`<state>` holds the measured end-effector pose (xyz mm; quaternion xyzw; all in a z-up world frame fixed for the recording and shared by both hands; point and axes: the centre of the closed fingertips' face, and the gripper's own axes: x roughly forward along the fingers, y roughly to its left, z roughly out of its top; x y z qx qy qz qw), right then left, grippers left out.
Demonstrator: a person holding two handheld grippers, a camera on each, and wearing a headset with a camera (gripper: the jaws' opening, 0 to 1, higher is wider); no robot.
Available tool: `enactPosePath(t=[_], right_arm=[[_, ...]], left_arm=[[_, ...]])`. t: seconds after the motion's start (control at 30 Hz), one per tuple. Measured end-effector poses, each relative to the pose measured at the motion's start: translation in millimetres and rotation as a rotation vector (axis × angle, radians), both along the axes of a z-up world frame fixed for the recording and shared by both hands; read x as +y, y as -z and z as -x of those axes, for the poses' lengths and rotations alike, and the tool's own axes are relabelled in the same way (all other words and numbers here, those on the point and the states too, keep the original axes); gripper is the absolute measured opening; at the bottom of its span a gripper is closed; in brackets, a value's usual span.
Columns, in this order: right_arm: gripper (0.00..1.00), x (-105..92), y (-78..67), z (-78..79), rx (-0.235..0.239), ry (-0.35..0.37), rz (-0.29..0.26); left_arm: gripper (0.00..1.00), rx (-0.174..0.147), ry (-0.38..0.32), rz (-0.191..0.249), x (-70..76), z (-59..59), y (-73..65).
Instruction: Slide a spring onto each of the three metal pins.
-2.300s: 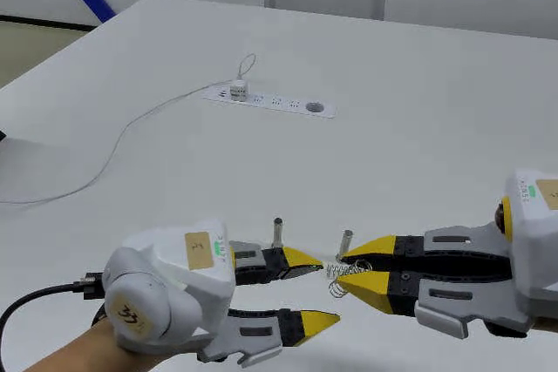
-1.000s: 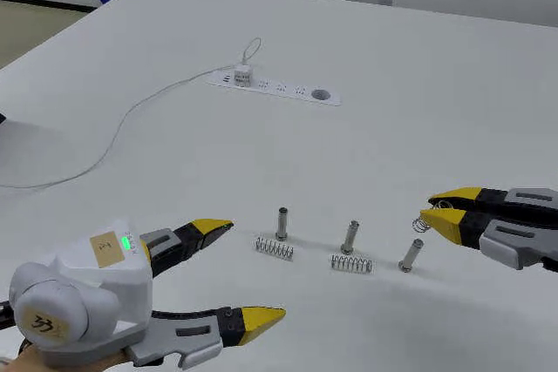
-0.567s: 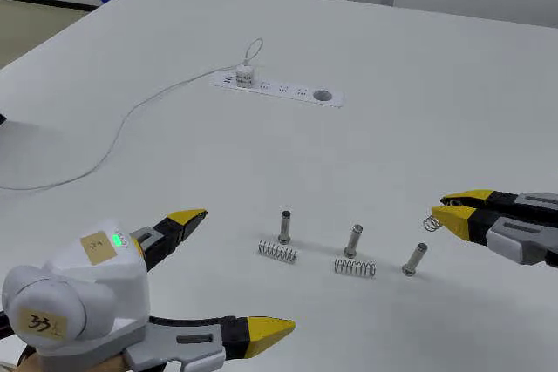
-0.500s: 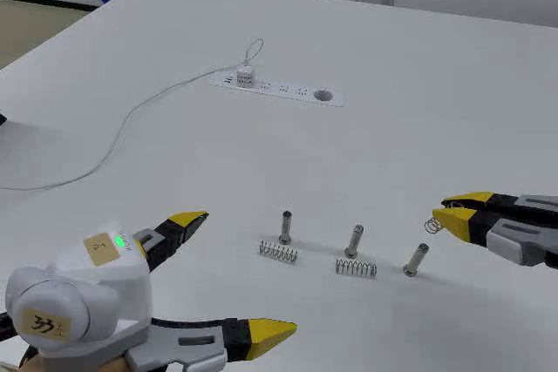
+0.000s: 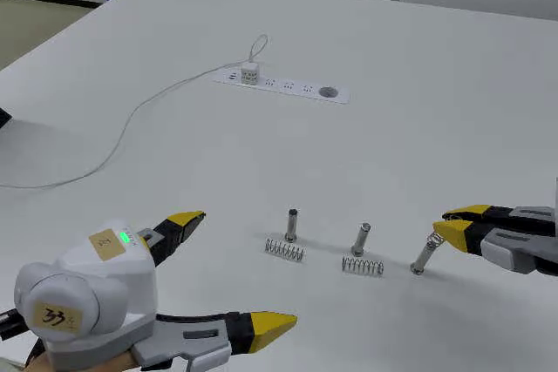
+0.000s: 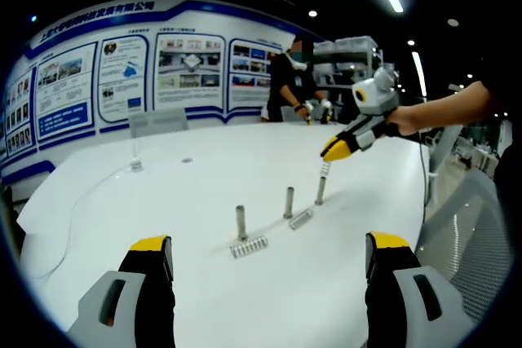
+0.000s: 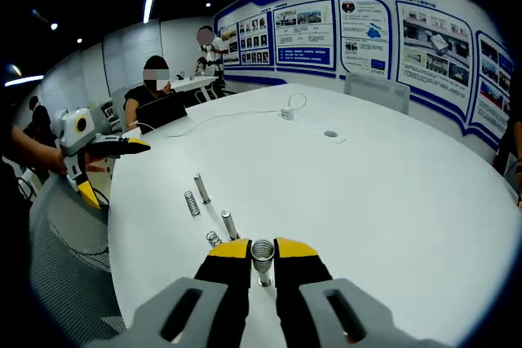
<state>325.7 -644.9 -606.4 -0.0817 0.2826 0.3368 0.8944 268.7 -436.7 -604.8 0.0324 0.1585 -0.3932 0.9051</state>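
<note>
1. Pins in the head view stand in a row on the white surface (image 5: 418,128): first pin (image 5: 291,225), middle pin (image 5: 360,239) and third pin (image 5: 424,255). One loose spring (image 5: 285,250) lies just in front of the first pin, and a second loose spring (image 5: 363,266) lies just in front of the middle pin. The right gripper (image 5: 452,223) is at the right edge, its jaws clenched on the held spring (image 5: 434,239). That spring sits at the top of the third pin; I cannot tell whether it is over the tip. The left gripper (image 5: 231,272) is at the lower left, jaws spread wide with nothing between them, well apart from the pins. A power strip (image 5: 288,87) and its cable (image 5: 131,124) lie farther back.

2. Left gripper view: its own jaws stand far apart at the bottom. The three pins and both loose springs lie ahead, between the jaw tips in the picture but beyond them. The right gripper holds the spring just above the farthest pin.

3. Right gripper view: the yellow jaw tips pinch the held spring, seen end-on. The third pin is directly below it, between the jaws. The other pins and springs lie to the left.
</note>
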Motion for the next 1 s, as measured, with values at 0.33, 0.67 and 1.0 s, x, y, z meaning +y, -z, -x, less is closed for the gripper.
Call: enactPosePath(t=[0.33, 0.67, 1.0], right_arm=[[0.11, 4.5, 12.9, 1.0, 0.022, -0.025, 0.041], [0.11, 10.5, 34.5, -1.1, 0.05, -0.081, 0.156], [0.11, 7.1, 54.4, -3.4, 0.082, -0.103, 0.205]], left_arm=[[1.0, 0.008, -0.002, -0.005, 0.3, -0.3, 2.3], [1.0, 0.02, -0.006, -0.005, 0.9, -0.3, 4.1], [1.0, 0.029, -0.01, -0.014, 1.9, -1.1, 6.6]])
